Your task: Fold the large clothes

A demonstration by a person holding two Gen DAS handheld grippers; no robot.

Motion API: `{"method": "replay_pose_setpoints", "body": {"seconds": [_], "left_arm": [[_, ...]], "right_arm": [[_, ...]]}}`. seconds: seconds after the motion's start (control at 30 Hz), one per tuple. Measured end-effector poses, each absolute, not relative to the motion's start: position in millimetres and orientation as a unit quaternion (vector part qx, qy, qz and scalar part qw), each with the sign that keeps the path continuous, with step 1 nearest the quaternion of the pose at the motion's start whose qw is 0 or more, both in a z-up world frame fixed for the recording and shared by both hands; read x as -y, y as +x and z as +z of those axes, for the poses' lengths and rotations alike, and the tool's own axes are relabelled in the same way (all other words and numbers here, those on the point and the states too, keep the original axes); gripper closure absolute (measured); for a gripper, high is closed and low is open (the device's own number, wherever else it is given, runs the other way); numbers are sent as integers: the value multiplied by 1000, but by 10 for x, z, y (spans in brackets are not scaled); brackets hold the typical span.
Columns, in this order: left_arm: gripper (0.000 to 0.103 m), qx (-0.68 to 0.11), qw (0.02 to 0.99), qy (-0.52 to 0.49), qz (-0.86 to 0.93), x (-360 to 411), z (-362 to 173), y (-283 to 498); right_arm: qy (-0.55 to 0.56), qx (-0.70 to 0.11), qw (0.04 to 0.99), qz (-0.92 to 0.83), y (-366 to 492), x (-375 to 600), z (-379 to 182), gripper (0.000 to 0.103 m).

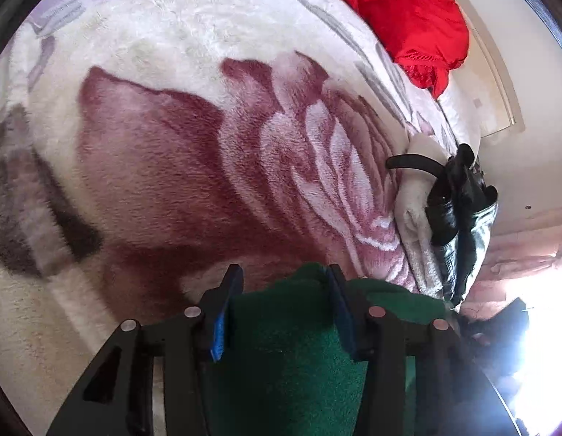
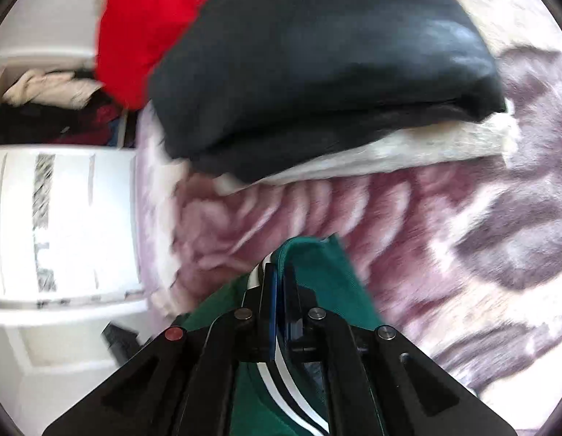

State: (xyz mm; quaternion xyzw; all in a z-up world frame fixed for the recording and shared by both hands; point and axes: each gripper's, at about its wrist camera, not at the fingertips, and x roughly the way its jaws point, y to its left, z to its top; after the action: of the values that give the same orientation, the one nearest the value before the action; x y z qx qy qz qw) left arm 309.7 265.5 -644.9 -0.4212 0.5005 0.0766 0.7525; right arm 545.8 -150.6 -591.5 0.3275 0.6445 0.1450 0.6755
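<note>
The right gripper (image 2: 277, 283) pinched a striped edge of the green garment (image 2: 317, 269) between fingers pressed nearly together, while the left gripper (image 1: 284, 290) stood spread, green cloth (image 1: 292, 345) lying between its fingers without a visible clamp. The garment hung low over the rose-patterned blanket (image 1: 208, 167) on the bed. Beyond lay a folded dark garment (image 2: 317, 72) on a cream one (image 2: 426, 145), a red cloth (image 2: 143, 32), and a black leather item (image 1: 459, 218). The fold appeared under way; the next move likely called for the left gripper to close on its edge.
</note>
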Motion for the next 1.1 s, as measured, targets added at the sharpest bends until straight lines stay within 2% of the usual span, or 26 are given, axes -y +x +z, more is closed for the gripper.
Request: {"method": "replay_pose_setpoints", "body": {"seconds": [0.1, 0.2, 0.23, 0.27, 0.3, 0.33, 0.37, 0.47, 0.5, 0.53, 0.57, 0.6, 0.77, 0.83, 0.97, 1.07, 1.1], "left_arm": [[59, -519, 744, -410, 96, -2674, -6411, 3135], [53, -525, 749, -392, 105, -2662, -6272, 3069], [50, -520, 760, -372, 119, -2640, -6171, 3020], [48, -517, 767, -358, 126, -2620, -6111, 2994], [37, -514, 776, -343, 129, -2592, -6039, 2960], [20, -511, 784, -326, 132, -2553, -5964, 2924], [17, -509, 792, -309, 138, -2512, -5901, 2882], [16, -504, 806, -264, 163, -2381, -5773, 2737], [16, -506, 807, -257, 166, -2354, -5769, 2718], [16, -508, 807, -250, 167, -2314, -5779, 2674], [16, -513, 805, -246, 170, -2277, -5812, 2640], [16, -521, 800, -243, 171, -2247, -5856, 2614], [16, -538, 786, -259, 159, -2127, -5992, 2405], [11, -531, 788, -279, 140, -2077, -5984, 2359], [12, -545, 789, -240, 153, -1972, -5936, 2416], [12, -542, 796, -218, 157, -1952, -5863, 2382], [12, -542, 796, -217, 157, -1953, -5851, 2353]], "right_arm": [[293, -713, 619, 148, 5499, 1448, -6291, 100], [276, -737, 587, 189, 5436, 1445, -6223, 95], [269, -736, 588, 199, 5384, 1510, -6119, 75], [261, -735, 592, 202, 5331, 1561, -6046, 59], [251, -730, 601, 205, 5233, 1627, -5958, 30], [238, -732, 605, 207, 5111, 1641, -5918, 22], [231, -737, 600, 210, 5012, 1641, -5933, 22], [201, -768, 568, 215, 4619, 1607, -6104, 23], [207, -761, 574, 219, 4492, 1588, -6129, 32], [214, -752, 581, 227, 4364, 1539, -6157, 71], [216, -755, 573, 234, 4283, 1501, -6194, 87], [213, -763, 565, 230, 4192, 1438, -6254, 98], [267, -713, 629, 159, 4224, 1859, -5886, 101], [261, -692, 661, 129, 4282, 2109, -5765, 101], [227, -744, 618, 116, 4282, 2019, -6374, 101], [218, -745, 617, 131, 4298, 1925, -6382, 100], [212, -746, 614, 145, 4303, 1879, -6350, 95]]}}
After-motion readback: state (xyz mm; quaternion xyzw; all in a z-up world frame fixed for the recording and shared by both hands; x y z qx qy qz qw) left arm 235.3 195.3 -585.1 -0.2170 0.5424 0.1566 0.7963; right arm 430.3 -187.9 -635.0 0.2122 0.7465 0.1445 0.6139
